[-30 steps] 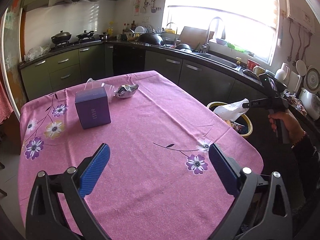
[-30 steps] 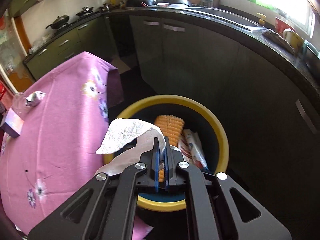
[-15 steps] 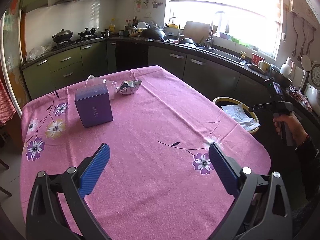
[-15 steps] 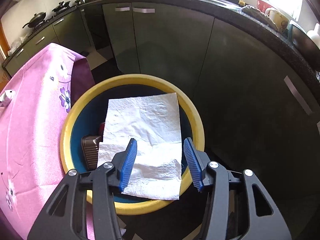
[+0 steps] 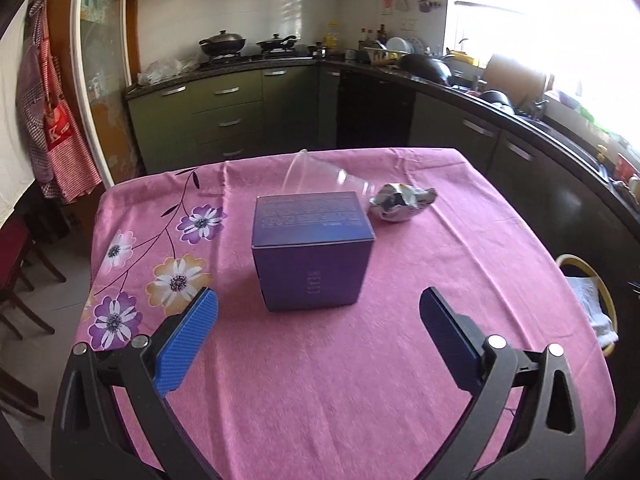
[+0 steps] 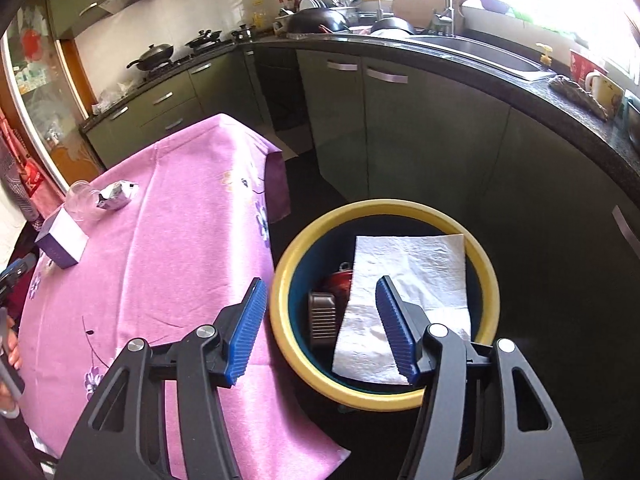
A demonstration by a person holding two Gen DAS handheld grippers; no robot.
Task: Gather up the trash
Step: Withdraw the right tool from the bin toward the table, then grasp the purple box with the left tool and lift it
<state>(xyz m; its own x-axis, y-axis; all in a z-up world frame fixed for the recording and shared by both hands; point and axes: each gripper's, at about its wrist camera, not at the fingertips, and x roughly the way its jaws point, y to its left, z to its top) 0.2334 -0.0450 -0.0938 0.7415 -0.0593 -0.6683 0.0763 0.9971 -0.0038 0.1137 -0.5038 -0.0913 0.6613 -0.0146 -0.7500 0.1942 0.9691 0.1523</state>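
A purple box point(image 5: 314, 250) stands on the pink flowered tablecloth point(image 5: 360, 360), just beyond my left gripper point(image 5: 318, 322), whose jaws are wide open and empty. Behind the box lie a clear plastic cup point(image 5: 316, 174) on its side and a crumpled silver wrapper point(image 5: 400, 202). My right gripper point(image 6: 320, 320) hovers over the yellow-rimmed bin point(image 6: 384, 208) beside the table; its jaws are opening with nothing between them. A white paper towel point(image 6: 408, 280) lies draped in the bin over other trash. The box point(image 6: 62, 242), cup point(image 6: 80, 200) and wrapper point(image 6: 118, 194) also show at the table's far left in the right wrist view.
Dark green kitchen cabinets point(image 6: 400, 128) and a black counter with a sink point(image 6: 492, 56) curve behind the bin. A stove with pans point(image 5: 248, 46) is at the back. A red checked apron point(image 5: 52, 120) hangs left, and a chair point(image 5: 16, 264) stands beside the table. The bin point(image 5: 592, 288) sits off the table's right edge.
My right gripper opened and let go of the paper towel, which dropped into the bin, then drew back. My left gripper swung left across the table toward the purple box.
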